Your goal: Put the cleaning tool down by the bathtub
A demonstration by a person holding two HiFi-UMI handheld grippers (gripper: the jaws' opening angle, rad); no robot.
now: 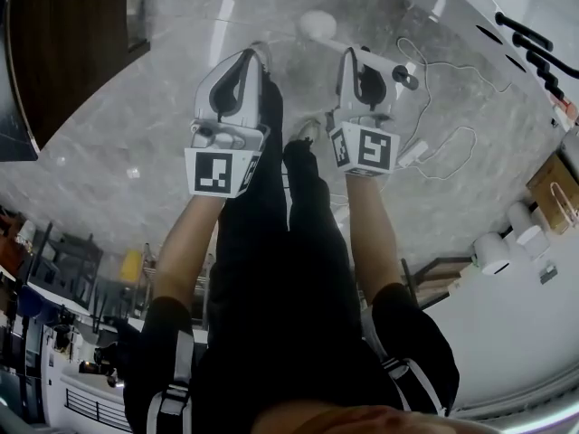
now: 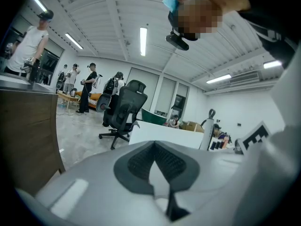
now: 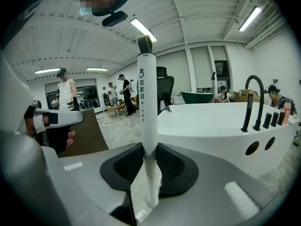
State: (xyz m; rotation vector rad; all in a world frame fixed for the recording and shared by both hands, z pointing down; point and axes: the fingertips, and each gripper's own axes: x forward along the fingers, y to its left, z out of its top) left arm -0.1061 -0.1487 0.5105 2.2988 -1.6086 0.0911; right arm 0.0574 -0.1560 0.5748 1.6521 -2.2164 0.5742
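The cleaning tool (image 3: 146,102) is a long white handle with a black end cap, standing upright between the pads of my right gripper (image 3: 149,150), which is shut on it. In the head view the right gripper (image 1: 366,61) is held out over the marble floor, and the tool's black cap (image 1: 403,80) sticks out to its right. The white bathtub (image 3: 211,121) lies just right of and behind the tool; its rim (image 1: 543,7) shows at the top right. My left gripper (image 1: 242,66) is alongside, its jaws (image 2: 154,147) shut with nothing in them.
A black faucet (image 3: 251,100) and black fittings stand on the tub's rim. A white cable (image 1: 443,143) loops over the floor to the right. A dark wooden cabinet (image 1: 63,43) is at the left. An office chair (image 2: 124,107) and several people are further back.
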